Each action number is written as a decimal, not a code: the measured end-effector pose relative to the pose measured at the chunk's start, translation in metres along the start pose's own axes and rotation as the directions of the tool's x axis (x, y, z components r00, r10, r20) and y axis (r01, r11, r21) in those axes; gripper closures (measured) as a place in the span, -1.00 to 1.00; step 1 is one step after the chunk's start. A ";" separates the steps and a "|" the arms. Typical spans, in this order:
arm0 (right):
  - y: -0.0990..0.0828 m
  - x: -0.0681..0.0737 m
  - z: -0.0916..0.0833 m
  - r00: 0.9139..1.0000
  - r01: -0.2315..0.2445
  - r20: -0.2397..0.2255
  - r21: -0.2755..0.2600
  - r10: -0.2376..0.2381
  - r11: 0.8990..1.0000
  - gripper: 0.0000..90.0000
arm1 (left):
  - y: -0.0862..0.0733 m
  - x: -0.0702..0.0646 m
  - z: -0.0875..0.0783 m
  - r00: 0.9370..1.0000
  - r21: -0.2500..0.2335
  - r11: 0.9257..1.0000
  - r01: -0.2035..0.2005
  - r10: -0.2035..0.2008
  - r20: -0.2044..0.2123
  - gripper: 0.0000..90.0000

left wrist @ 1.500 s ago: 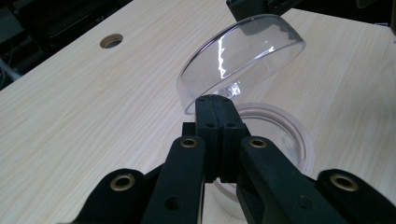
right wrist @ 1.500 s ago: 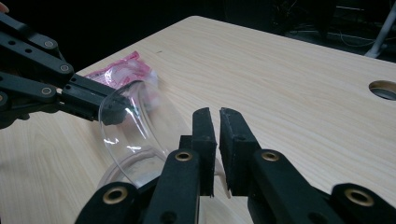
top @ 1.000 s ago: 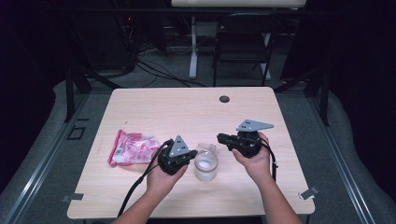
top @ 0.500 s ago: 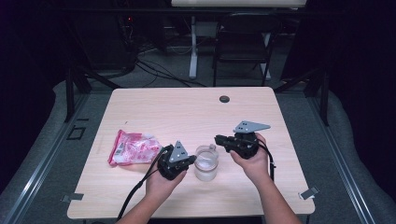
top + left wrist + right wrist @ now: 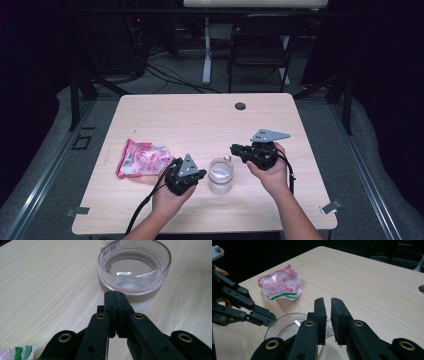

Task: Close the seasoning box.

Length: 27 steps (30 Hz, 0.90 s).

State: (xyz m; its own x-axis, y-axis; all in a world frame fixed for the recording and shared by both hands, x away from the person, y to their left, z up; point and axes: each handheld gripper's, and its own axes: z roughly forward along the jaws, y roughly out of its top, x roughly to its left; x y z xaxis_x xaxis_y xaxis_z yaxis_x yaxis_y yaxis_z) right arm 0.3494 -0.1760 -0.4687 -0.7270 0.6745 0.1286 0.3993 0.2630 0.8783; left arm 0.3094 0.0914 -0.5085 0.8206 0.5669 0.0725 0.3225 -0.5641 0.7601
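A clear glass mug is seen standing upright on the light wooden worktop, near the front edge and between the two hands. It looks empty, and its small handle points toward the far right.

The left hand-held gripper is held low at the mug's left side. In the left gripper view its jaws are pressed together with nothing between them, and the closed tips are aimed at the mug's near wall, just beside it; whether they touch the glass cannot be told.

The right hand-held gripper is held above and to the right of the mug, its tips over the handle. In the right gripper view its jaws are parted by a narrow gap that has just been widening. The clear handle is seen behind and below the jaws, partly hidden by them; it is not pinched by the pads. The mug's rim lies below the jaws in that view, and the left hand-held gripper is seen at its far edge.

A crumpled pink and white plastic packet lies flat on the worktop to the left of the left hand, apart from the mug. A small dark round fitting is set into the worktop near its far edge.
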 end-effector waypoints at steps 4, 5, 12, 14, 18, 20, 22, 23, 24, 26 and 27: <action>0.000 0.000 0.001 1.000 0.000 -0.001 0.000 0.000 1.000 0.82 | -0.003 0.002 -0.003 1.000 0.000 1.000 0.007 -0.007 -0.007 0.93; 0.000 0.000 0.001 1.000 0.000 0.000 0.000 0.000 1.000 0.82 | -0.003 0.003 -0.005 1.000 0.000 1.000 0.000 0.000 -0.010 0.92; 0.000 0.000 0.001 1.000 0.002 0.003 0.002 -0.002 1.000 0.80 | -0.005 0.011 -0.015 0.999 -0.014 1.000 0.015 -0.016 -0.029 0.73; 0.000 0.000 0.000 1.000 0.002 0.003 0.001 -0.002 1.000 0.79 | -0.006 0.013 -0.018 0.999 -0.019 1.000 0.016 -0.017 -0.035 0.67; 0.000 0.000 0.000 1.000 0.002 0.002 -0.002 -0.002 1.000 0.75 | -0.008 0.018 -0.024 0.998 -0.024 0.999 0.029 -0.030 -0.051 0.51; 0.000 0.000 0.000 1.000 0.003 0.002 -0.004 -0.003 1.000 0.74 | -0.010 0.021 -0.027 0.997 -0.030 0.999 0.036 -0.038 -0.068 0.44; 0.000 0.000 0.000 1.000 0.003 0.002 -0.006 -0.003 1.000 0.73 | -0.012 0.024 -0.031 0.995 -0.037 0.998 0.048 -0.051 -0.081 0.37; 0.001 0.001 0.000 1.000 0.003 0.001 -0.009 -0.003 1.000 0.72 | -0.013 0.027 -0.034 0.994 -0.040 0.998 0.053 -0.056 -0.090 0.34; 0.001 0.001 -0.001 1.000 0.005 0.000 -0.011 -0.005 1.000 0.71 | -0.014 0.028 -0.035 0.994 -0.043 0.997 0.057 -0.060 -0.094 0.31; 0.001 0.001 -0.002 1.000 0.005 -0.001 -0.010 -0.005 1.000 0.68 | -0.016 0.031 -0.040 0.992 -0.047 0.997 0.061 -0.066 -0.109 0.26; 0.001 0.001 -0.002 1.000 0.003 0.001 -0.014 -0.003 1.000 0.67 | -0.017 0.033 -0.042 0.991 -0.050 0.997 0.065 -0.070 -0.116 0.23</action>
State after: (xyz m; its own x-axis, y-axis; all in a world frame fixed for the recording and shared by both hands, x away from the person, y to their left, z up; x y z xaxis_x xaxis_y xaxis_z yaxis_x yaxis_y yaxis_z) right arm 0.3486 -0.1764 -0.4667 -0.7274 0.6747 0.1251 0.3893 0.2556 0.8850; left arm 0.3113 0.1450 -0.4923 0.7360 0.6705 0.0933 0.3508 -0.4956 0.7946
